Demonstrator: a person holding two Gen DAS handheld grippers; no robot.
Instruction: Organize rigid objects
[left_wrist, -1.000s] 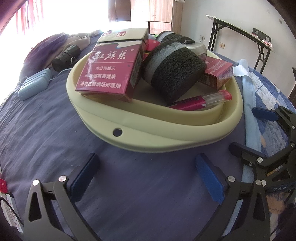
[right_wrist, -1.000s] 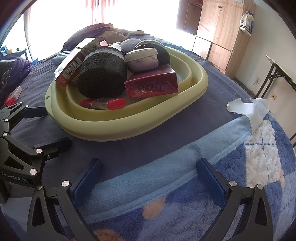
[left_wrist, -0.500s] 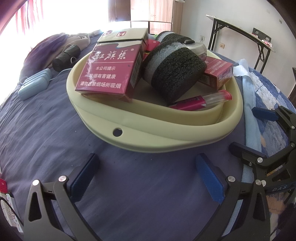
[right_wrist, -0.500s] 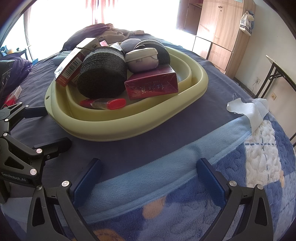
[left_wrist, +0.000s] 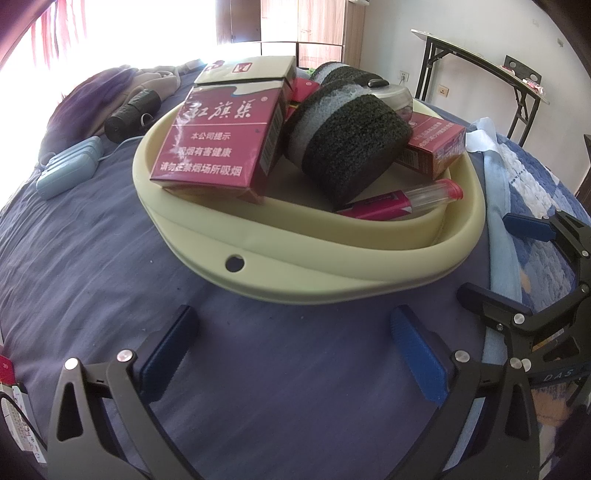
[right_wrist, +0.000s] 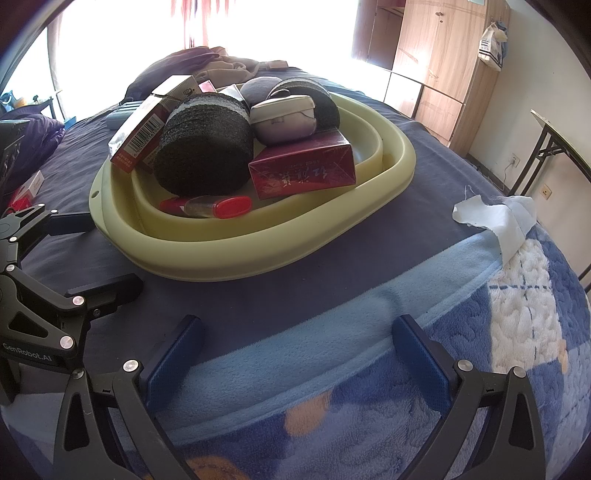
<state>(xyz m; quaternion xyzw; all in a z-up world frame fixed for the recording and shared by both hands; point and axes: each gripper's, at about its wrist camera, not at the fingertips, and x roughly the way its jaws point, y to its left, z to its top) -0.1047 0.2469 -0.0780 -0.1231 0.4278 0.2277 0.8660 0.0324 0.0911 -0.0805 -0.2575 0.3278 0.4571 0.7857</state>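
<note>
Left gripper (left_wrist: 293, 350): jaws spread wide, empty, low over the dark blue bedsheet (left_wrist: 92, 258), just before the pale yellow basin (left_wrist: 295, 280). Basin contents, left to right in the left wrist view: red cigarette pack (left_wrist: 218, 147) leaning on the rim, black-and-grey sponge roll (left_wrist: 351, 147), red-capped tube (left_wrist: 402, 203) lying flat, second red box (left_wrist: 432, 147) at the far right. Right gripper (right_wrist: 295, 354): jaws likewise apart, empty, over the light blue blanket (right_wrist: 332, 350), beside the basin.
</note>
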